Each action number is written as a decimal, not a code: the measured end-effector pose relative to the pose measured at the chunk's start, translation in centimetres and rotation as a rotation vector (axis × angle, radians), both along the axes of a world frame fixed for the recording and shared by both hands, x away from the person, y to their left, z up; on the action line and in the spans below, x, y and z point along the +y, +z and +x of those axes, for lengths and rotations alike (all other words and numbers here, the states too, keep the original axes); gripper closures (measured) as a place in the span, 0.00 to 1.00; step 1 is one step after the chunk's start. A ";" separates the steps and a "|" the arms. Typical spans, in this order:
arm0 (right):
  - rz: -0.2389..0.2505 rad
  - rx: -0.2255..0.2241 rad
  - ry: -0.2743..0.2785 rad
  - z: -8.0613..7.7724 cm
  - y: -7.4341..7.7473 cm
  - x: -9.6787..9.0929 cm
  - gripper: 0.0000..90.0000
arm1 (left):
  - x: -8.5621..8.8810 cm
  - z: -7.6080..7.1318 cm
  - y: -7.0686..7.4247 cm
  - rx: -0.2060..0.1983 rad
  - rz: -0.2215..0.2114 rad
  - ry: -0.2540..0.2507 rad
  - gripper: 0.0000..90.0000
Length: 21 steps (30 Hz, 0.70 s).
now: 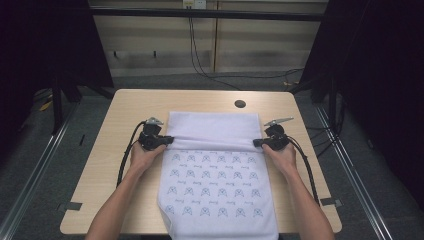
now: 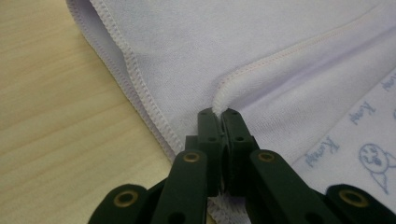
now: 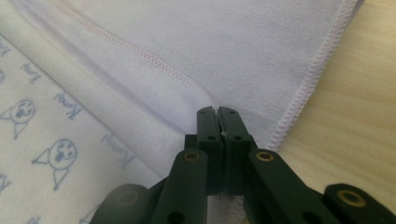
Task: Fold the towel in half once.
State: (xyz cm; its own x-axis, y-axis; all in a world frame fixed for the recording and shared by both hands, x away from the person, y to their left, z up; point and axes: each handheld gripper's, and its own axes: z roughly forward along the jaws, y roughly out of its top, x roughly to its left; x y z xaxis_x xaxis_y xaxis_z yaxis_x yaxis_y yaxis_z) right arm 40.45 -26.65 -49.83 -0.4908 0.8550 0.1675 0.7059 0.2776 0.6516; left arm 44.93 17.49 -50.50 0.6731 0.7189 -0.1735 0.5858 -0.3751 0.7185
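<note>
One pale lilac cloth [image 1: 215, 175] with blue printed cat faces is lying on the light wooden table [image 1: 115, 150], pinched at both side edges.

Two black hand-held grippers are working: the left gripper [image 1: 167, 141] is clenching the cloth's stitched hem at its left edge, the right gripper [image 1: 257, 143] is clenching the right edge. The far part is lying folded over, plain side up. Small blue script is repeating between the faces, too small to read. One dark round hole [image 1: 240, 104] is sitting near the table's far edge.

One towel [image 1: 215, 170] pinched between both pairs of jaws, two grippers, left [image 1: 167, 141] and right [image 1: 256, 143], two hands, one table [image 1: 130, 107], one round hole [image 1: 240, 104].
</note>
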 end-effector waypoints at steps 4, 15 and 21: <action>-0.011 -0.009 -0.042 1.2 0.0 0.5 0.98 | -0.1 1.0 0.1 -0.003 0.017 0.017 0.98; 0.038 -0.031 -0.085 2.6 0.2 0.1 0.98 | 0.1 1.6 0.6 -0.006 -0.045 -0.003 0.98; 0.222 -0.138 -0.039 1.1 3.7 -2.1 0.98 | 1.7 -0.2 4.6 -0.079 -0.145 -0.076 0.98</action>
